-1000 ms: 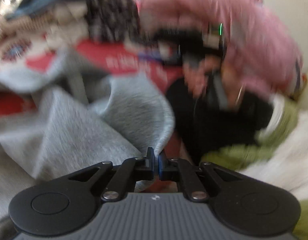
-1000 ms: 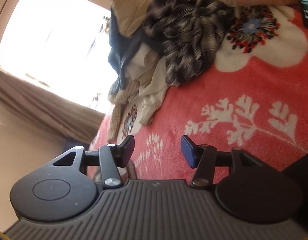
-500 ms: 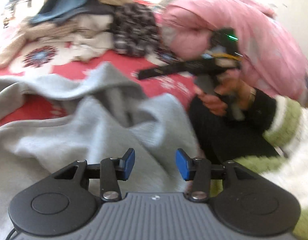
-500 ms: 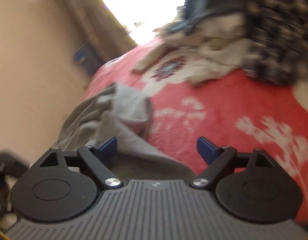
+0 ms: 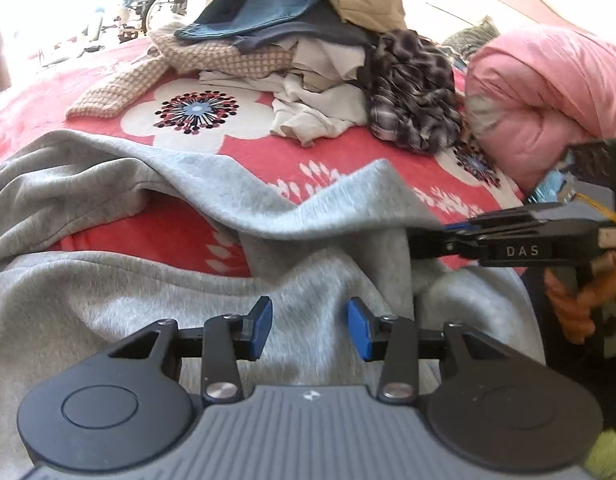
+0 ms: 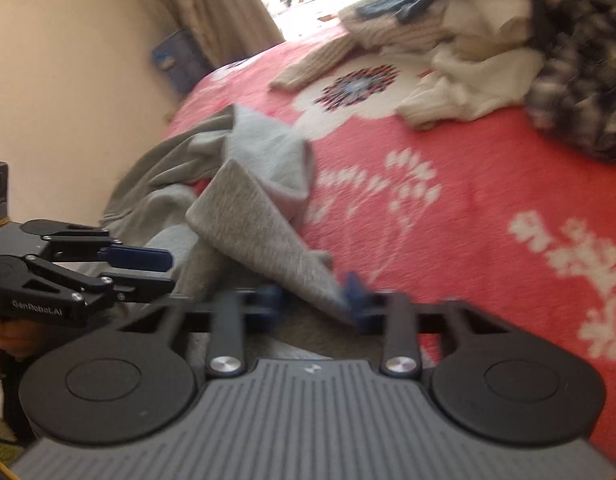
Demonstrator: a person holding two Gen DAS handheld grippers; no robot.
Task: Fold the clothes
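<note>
The grey sweatshirt lies rumpled at the near edge of the red floral blanket. The right gripper has just been closing on a raised fold; the left gripper, part open, holds nothing. Next, the left needs its own fold.

Two grippers are in view: the left gripper and the right gripper. One grey garment lies crumpled at the near edge of one red flowered blanket. One pile of unfolded clothes sits at the blanket's far edge, with at least five separate pieces showing in it; an exact number cannot be told. One pink quilt lies beside the pile.
</note>
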